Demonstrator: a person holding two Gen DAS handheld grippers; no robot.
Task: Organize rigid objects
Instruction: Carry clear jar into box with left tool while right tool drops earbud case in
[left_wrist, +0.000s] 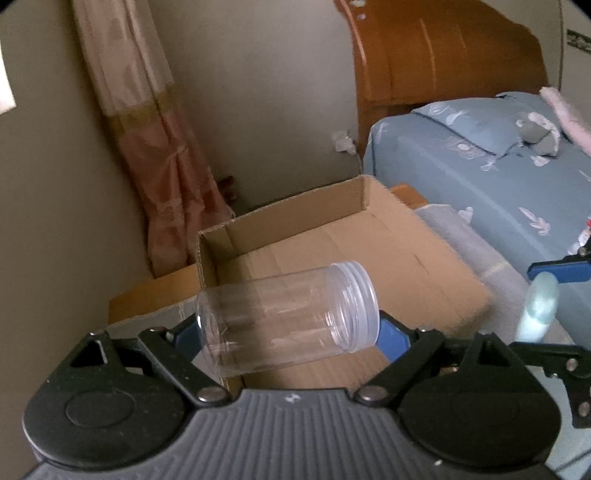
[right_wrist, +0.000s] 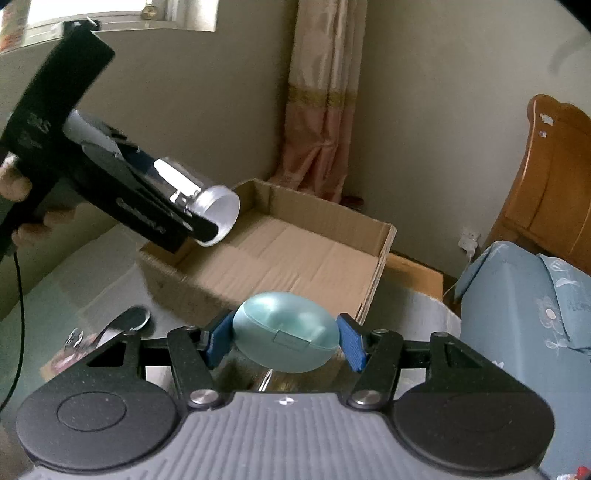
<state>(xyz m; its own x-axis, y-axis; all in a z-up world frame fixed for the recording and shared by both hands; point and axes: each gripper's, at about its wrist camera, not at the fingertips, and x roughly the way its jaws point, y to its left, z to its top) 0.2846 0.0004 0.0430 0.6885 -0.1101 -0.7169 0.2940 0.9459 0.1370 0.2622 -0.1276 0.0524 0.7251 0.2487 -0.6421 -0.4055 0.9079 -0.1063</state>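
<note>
Jar (left_wrist: 288, 319) clamped sideways in the left gripper (left_wrist: 291, 336); teal egg-shaped case (right_wrist: 285, 336) squeezed by the right gripper (right_wrist: 284, 341), cardboard box (right_wrist: 384, 243) ahead.

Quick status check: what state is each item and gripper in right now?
Clear plastic jar: lidless, lying sideways, held above the box.
Teal egg-shaped case: closed, gripped.
Cardboard box: open, nothing visible inside.
Left gripper: shut on the jar.
Right gripper: shut on the case.
Spoon: lying on the table.

Dim window daylight, soft blur, fisheye-warped edges.
</note>
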